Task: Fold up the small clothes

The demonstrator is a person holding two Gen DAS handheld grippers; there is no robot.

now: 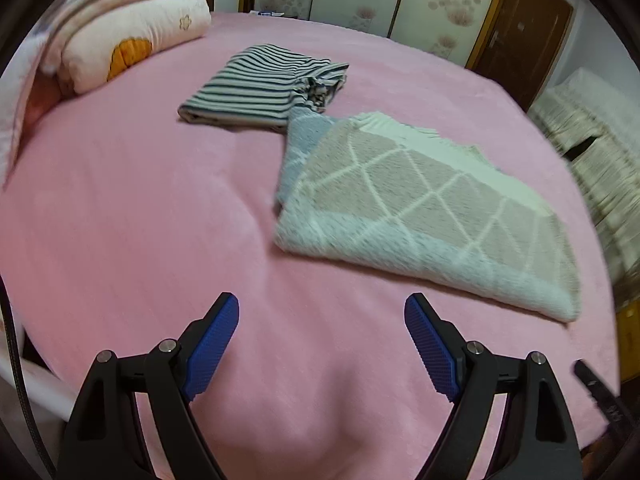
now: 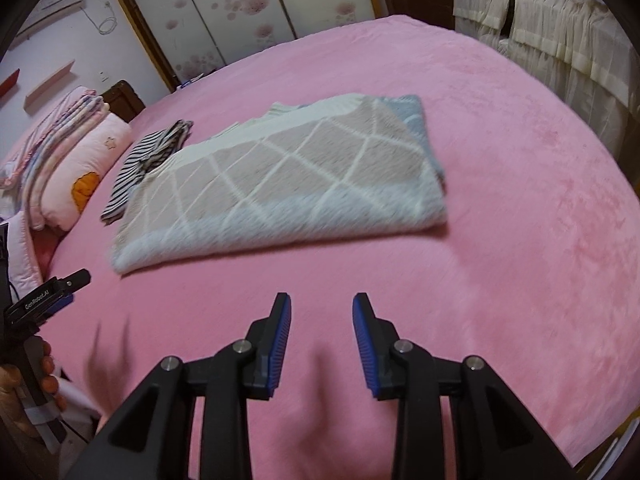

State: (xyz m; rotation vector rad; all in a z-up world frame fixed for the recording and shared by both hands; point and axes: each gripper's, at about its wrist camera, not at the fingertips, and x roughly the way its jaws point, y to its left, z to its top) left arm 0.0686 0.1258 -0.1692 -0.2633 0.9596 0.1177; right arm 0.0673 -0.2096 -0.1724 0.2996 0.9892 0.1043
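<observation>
the fuzzy sweater [image 1: 432,216], grey with a white diamond pattern and pale blue edges, lies folded on the pink bedsheet [image 1: 140,200], right of centre in the left wrist view and across the middle of the right wrist view. a striped garment [image 1: 260,88], also folded, sits just behind it toward the top centre of the left view, and the two touch or overlap at one corner. the main risk, as i judge it, is that a grab at the sweater's near edge pinches only the top layer, so the fold opens when lifted; its thick, soft pile could also slip between the pads. dragging it could shove the striped garment out of shape, since they meet, and a low pinch might catch the bedsheet as well. the left gripper [image 1: 322,310] hovers over bare sheet at the bottom of its frame, fingers wide apart and holding nothing, angled toward the sweater's near corner. the right gripper [image 2: 322,308] also hangs above the sheet at the bottom centre of its view, fingers parted more narrowly, empty, pointing at the sweater's long folded edge. pillows [image 1: 132,36] are stacked at the upper left.
</observation>
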